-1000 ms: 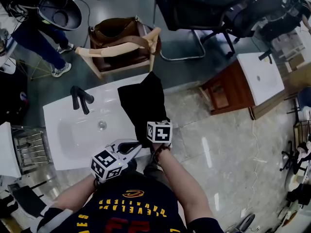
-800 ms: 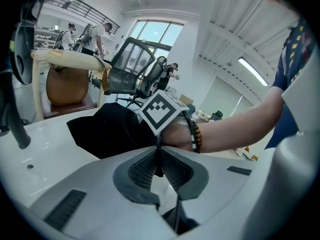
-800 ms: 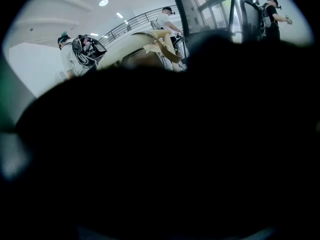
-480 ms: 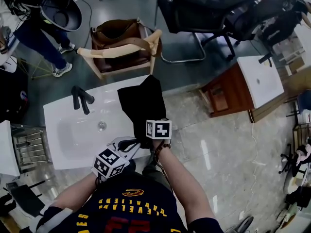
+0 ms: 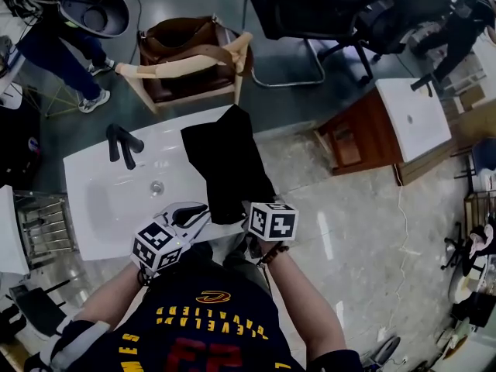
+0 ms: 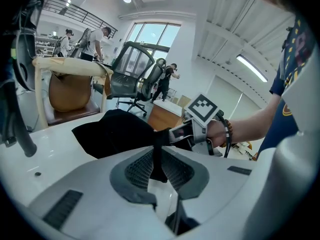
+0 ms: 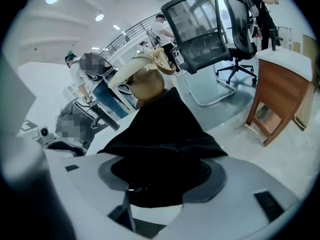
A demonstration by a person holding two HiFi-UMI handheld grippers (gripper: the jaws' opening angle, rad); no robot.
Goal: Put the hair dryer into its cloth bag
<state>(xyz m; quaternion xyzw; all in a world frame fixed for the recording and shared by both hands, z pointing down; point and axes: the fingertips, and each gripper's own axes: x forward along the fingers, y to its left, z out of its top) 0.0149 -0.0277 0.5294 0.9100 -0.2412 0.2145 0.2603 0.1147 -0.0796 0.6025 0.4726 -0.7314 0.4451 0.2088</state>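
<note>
At the far left of the head view a person in blue trousers (image 5: 58,53) stands on the floor behind the white counter (image 5: 93,235). On the left part of this counter there is a black faucet (image 5: 122,143), and in front of it a shallow basin (image 5: 116,200) with its drain. Near the front edge of the counter is the left gripper (image 6: 157,166). Its jaws are almost together and they pinch a thin strip of black cloth that belongs to the near end of the cloth bag (image 5: 225,165). The bag lies on the counter just right of the basin. It stretches from the back edge toward the person, and its near end is lifted a little between the two grippers. What is inside the bag is hidden by the cloth. The right gripper (image 7: 160,186) is just beside the left one, on the right side of the bag's near end. Its jaws stand wider and are closed around a thick bunch of the same black cloth, which fills the space between them. Behind the counter stands a wooden chair (image 5: 180,62) with a brown seat. Further right there is a black office chair (image 5: 325,6), and then a brown cabinet (image 5: 415,118) with a white top.
</note>
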